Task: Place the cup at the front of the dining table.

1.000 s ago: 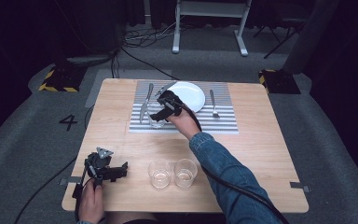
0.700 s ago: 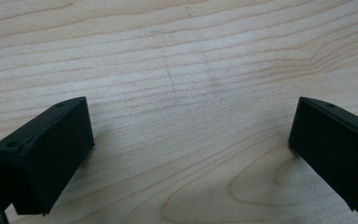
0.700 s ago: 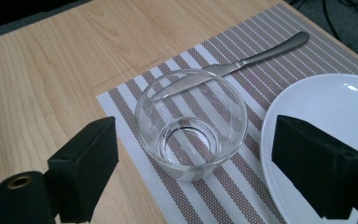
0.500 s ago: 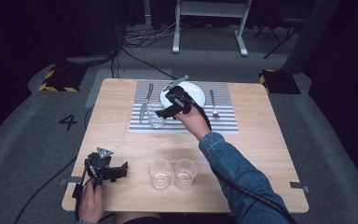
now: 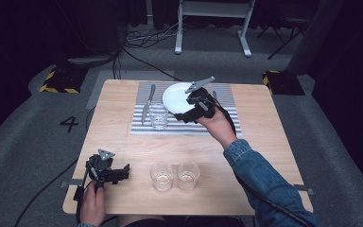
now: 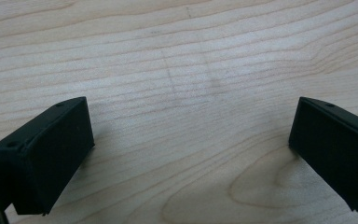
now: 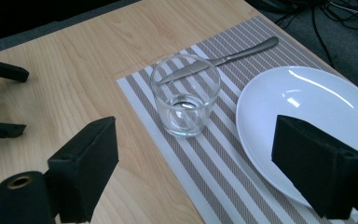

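Note:
My right gripper (image 5: 183, 112) hovers open over the striped placemat (image 5: 194, 127), at the near edge of the white plate (image 5: 175, 97). Nothing is between its jaws. In the right gripper view (image 7: 196, 133), a clear empty glass (image 7: 185, 95) stands upright on the placemat (image 7: 214, 158) just ahead, with the plate (image 7: 307, 112) to its right. That glass (image 5: 158, 116) stands left of the plate. My left gripper (image 5: 122, 173) rests open at the table's front left. In the left gripper view (image 6: 191, 130), bare wood lies between its jaws.
A knife (image 5: 147, 101) lies on the placemat's left side, behind the glass (image 7: 228, 56). Two more empty glasses (image 5: 162, 176) (image 5: 187, 175) stand side by side near the front edge. A metal stand (image 5: 212, 19) and cables are on the floor beyond the table.
My right gripper has drawn back from the glass on the placemat, moving right and up toward the plate; the glass stays standing there. The left gripper has not moved.

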`<state>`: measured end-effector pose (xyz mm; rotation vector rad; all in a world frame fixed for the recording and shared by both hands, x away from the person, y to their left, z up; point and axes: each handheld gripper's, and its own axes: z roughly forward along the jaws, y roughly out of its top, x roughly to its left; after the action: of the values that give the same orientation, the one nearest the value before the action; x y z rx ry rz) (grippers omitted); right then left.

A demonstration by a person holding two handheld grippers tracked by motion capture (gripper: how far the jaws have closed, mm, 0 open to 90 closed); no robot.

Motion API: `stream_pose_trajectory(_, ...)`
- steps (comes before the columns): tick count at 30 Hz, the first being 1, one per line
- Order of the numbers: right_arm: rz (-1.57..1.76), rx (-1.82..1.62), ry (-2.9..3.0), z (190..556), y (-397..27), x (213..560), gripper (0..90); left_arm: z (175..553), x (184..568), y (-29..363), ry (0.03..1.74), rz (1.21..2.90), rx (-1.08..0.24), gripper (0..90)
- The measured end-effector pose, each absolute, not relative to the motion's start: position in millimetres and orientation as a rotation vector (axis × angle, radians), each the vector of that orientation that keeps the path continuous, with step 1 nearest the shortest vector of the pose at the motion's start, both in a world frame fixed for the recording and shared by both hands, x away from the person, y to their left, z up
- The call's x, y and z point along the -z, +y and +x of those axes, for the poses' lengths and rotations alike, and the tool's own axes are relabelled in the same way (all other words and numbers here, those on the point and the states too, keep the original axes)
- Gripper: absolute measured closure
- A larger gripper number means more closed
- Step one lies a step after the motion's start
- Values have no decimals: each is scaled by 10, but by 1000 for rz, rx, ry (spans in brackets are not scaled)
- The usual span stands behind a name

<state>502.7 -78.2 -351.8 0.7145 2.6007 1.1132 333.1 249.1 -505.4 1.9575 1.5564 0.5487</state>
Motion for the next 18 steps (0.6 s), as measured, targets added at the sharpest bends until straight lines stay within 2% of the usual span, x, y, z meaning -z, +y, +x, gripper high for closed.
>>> stream_pose_trajectory(18,730,-1161,2504,4630,-1599,3264,151,3331,5053,2491,1556,1958,-549,0)
